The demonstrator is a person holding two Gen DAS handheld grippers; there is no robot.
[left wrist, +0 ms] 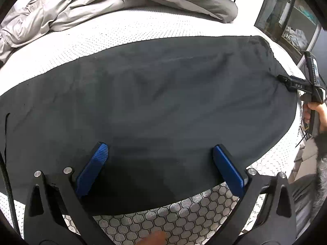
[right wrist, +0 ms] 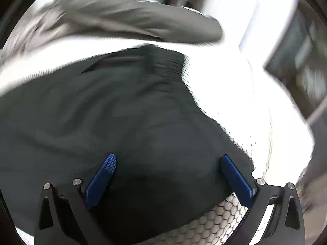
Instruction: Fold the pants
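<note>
Dark grey pants [left wrist: 155, 102] lie spread flat across a white mattress [left wrist: 114, 34]. My left gripper [left wrist: 159, 153] is open, its blue pads over the near edge of the pants and holding nothing. The right gripper [left wrist: 283, 79] shows at the pants' right edge in the left wrist view, held by a hand. In the right wrist view, which is blurred, the right gripper [right wrist: 168, 162] is open over the pants [right wrist: 102, 118] near their right edge, holding nothing.
A crumpled grey duvet [left wrist: 85, 2] lies at the far side of the mattress and also shows in the right wrist view [right wrist: 126, 14]. The mattress has a honeycomb-patterned cover [left wrist: 184, 220]. A dark-framed glass cabinet [left wrist: 290, 20] stands at the right.
</note>
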